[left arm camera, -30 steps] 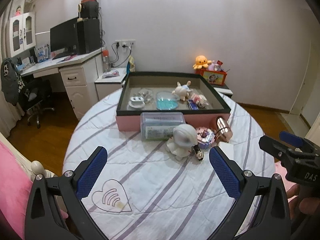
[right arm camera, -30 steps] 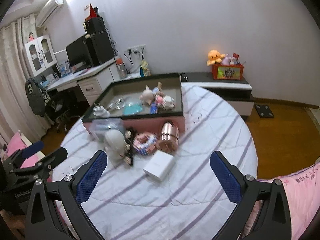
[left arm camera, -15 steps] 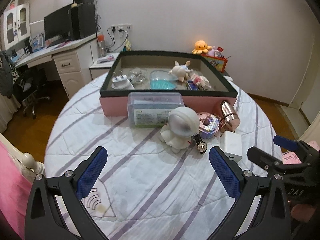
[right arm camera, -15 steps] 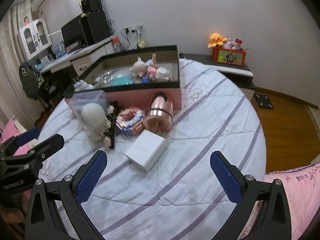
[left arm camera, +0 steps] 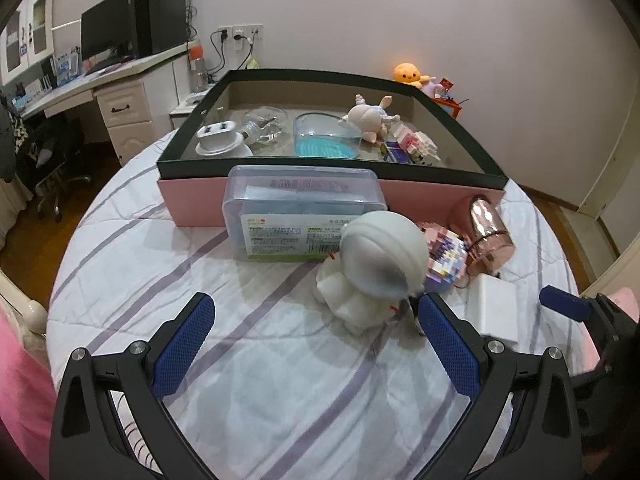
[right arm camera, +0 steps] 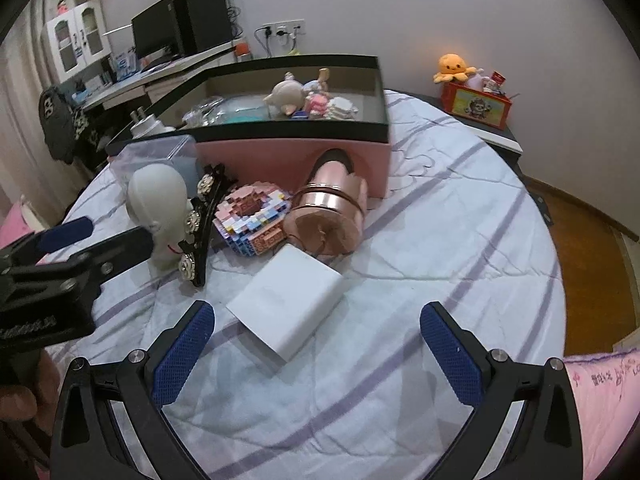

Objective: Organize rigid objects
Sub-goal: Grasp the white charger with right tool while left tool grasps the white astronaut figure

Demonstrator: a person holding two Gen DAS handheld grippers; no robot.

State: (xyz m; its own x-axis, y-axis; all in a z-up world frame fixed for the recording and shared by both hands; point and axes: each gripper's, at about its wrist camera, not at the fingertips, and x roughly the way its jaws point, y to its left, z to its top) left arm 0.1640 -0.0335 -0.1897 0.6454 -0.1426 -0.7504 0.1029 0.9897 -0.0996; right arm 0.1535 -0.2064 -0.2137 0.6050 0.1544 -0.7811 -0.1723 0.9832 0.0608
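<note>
Hair clip (right arm camera: 200, 224) mostly hidden behind white figurine (left arm camera: 376, 264) in left view.

No text reads clearly; the clear box's label (left arm camera: 296, 236) is too small.

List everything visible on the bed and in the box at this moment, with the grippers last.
storage box: 1, pink walls with a black rim, far side of the bed
plug adapter: 1, white, in the box, left end
light bulb: 1, clear, in the box beside the adapter
blue dish: 1, clear blue, in the box, middle
plush doll: 1, cream, in the box, right
clear case: 1, transparent, against the box front
astronaut figure: 1, white, in front of the case
hair clip: 1, black, against the figure
brick donut: 1, pink and multicolour
metal cup: 1, rose gold, on its side
white block: 1, nearest the right gripper
left gripper: open, empty
right gripper: open, empty
</note>
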